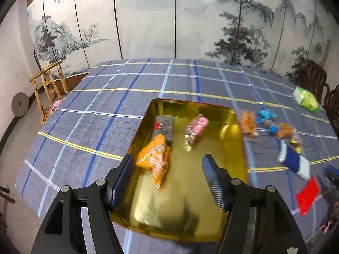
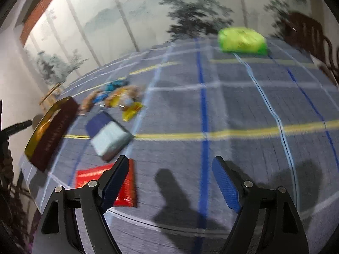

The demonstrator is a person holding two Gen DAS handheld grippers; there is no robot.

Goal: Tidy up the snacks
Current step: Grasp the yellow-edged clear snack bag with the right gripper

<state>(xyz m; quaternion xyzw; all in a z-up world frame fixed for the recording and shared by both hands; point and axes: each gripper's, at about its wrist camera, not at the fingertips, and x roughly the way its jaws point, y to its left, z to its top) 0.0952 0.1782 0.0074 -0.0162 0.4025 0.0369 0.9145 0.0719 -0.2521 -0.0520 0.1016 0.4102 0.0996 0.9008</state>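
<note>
A gold tin tray [image 1: 235, 148] lies on the plaid tablecloth; it holds an orange packet [image 1: 154, 158], a pink packet [image 1: 196, 128] and a dark packet [image 1: 164, 124]. My left gripper [image 1: 168, 163] is open and empty above the tray's near half. Right of the tray lie loose snacks: a red packet [image 1: 307, 195], a blue-and-white packet [image 1: 294, 163], small orange and blue sweets [image 1: 264, 122] and a green bag [image 1: 306, 99]. My right gripper [image 2: 170, 165] is open and empty above bare cloth, with the red packet [image 2: 89, 175] under its left finger and the blue-and-white packet [image 2: 108, 135] beyond. The right view is blurred.
The tray shows in the right wrist view at the far left [image 2: 50, 127]. The green bag [image 2: 242, 40] lies near the table's far edge. A painted folding screen [image 1: 169, 17] stands behind the table. A wooden chair [image 1: 49, 84] is at the left, dark chairs [image 1: 313, 80] at the right.
</note>
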